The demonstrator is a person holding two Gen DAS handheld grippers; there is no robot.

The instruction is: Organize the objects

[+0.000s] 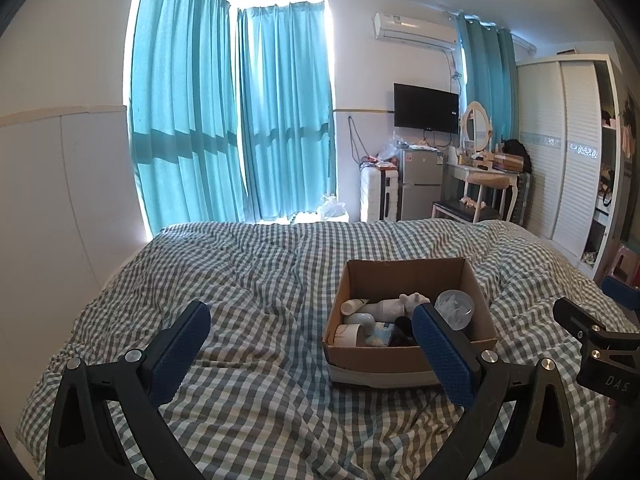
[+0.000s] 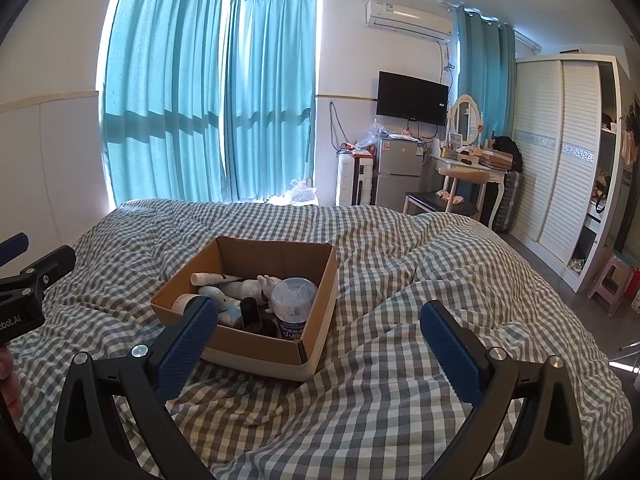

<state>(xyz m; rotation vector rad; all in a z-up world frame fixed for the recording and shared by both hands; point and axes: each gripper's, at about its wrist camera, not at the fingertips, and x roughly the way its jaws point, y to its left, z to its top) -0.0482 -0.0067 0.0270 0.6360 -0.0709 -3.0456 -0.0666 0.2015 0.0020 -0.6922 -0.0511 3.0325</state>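
- Cardboard box (image 1: pixel 412 360) is being carried by the bed (image 1: pixel 256 280), on the rumpled grey-and-white checked cover, with its flaps open upward.
- Several things are being held inside the box: a clear plastic jar (image 2: pixel 294 304) with a blue label standing upright at the near right corner, a white tube (image 2: pixel 210 278) lying along the far side, a small white figure (image 2: pixel 266 283) beside the jar, and a white round-ended bottle (image 1: pixel 347 334) at the near left.
- The left claw (image 1: pixel 310 336) is being held wide open above the cover, nothing between its blue pads; its right finger (image 1: pixel 444 354) is being seen in front of the box's near side.
- The right claw (image 2: pixel 320 334) is likewise being held wide open and empty, with the box just behind its left finger (image 2: pixel 184 344).
- Teal curtains (image 2: pixel 208 96) are being lit from behind at the far wall.
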